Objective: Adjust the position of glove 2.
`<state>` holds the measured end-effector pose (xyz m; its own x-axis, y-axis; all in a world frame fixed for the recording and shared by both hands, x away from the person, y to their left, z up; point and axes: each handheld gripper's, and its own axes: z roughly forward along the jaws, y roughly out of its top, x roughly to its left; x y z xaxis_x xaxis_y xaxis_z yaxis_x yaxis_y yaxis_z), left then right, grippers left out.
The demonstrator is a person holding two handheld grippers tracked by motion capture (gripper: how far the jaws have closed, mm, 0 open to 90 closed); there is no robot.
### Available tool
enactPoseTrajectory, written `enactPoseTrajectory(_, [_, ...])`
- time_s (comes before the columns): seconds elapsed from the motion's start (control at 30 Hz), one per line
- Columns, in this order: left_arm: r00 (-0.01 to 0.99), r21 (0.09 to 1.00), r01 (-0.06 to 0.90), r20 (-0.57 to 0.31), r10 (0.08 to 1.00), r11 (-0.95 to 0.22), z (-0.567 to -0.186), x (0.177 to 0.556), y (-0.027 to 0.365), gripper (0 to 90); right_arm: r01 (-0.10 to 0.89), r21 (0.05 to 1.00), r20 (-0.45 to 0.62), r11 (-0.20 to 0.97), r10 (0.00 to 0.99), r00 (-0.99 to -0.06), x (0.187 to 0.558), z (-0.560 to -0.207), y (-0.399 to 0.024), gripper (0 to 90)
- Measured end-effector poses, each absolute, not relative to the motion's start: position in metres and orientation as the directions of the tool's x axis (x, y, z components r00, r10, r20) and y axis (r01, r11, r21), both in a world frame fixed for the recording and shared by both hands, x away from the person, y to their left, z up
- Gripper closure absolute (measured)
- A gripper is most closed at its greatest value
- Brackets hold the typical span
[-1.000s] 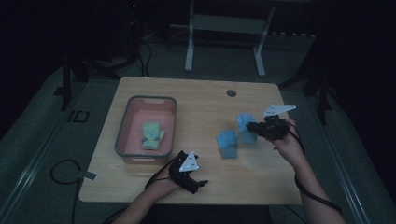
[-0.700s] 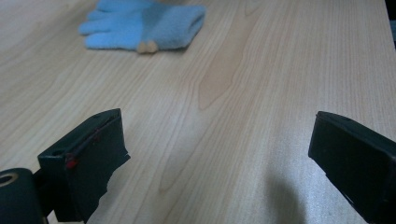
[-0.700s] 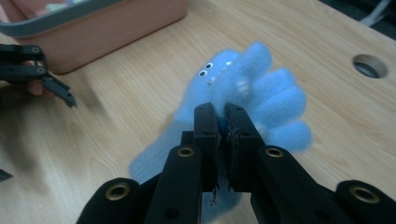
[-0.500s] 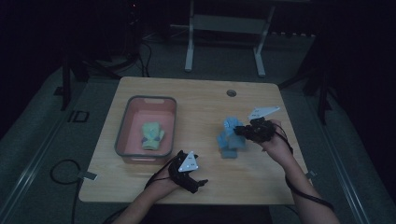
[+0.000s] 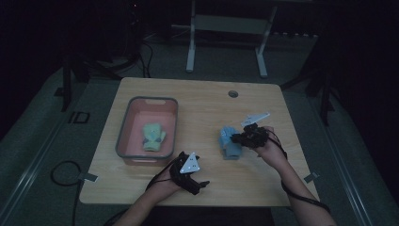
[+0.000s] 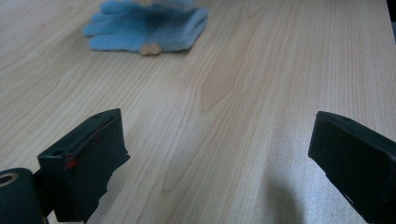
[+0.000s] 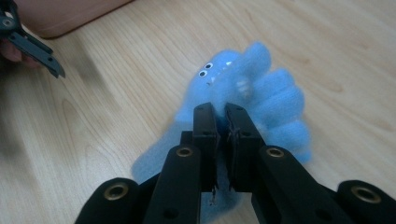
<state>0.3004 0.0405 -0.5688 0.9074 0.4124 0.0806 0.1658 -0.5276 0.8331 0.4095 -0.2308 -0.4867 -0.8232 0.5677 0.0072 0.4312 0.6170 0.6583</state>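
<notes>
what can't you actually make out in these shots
- Blue glove, right gripper view: the right gripper, shut on it, covers its middle.
- Same glove, left gripper view: top cut off by the frame edge.
- Green glove in the pink tray, high view: too small and dim for detail.

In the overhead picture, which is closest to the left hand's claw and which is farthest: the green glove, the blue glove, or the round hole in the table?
1. Green glove, in the tray, up-left of the left claw.
2. Blue glove, to the right.
3. Round hole, far edge.
</notes>
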Motion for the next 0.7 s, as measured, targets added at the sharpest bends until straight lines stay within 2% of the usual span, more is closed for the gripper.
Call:
enactPoseTrajectory(0.4, [0.907,0.833,0.169,0.078,0.413,-0.528,-0.569,0.301,0.040,4.2,0.502,0.616,0.063,0.607,0.597,-0.800,0.420,-0.520,-0.231,81.6])
enactPoseTrajectory(0.7, [0.900,0.836,0.183,0.070,0.431,-0.518,-0.567,0.301,0.040,4.3,0.503,0.598,0.050,0.625,0.597,-0.801,0.422,-0.530,-0.228,77.5])
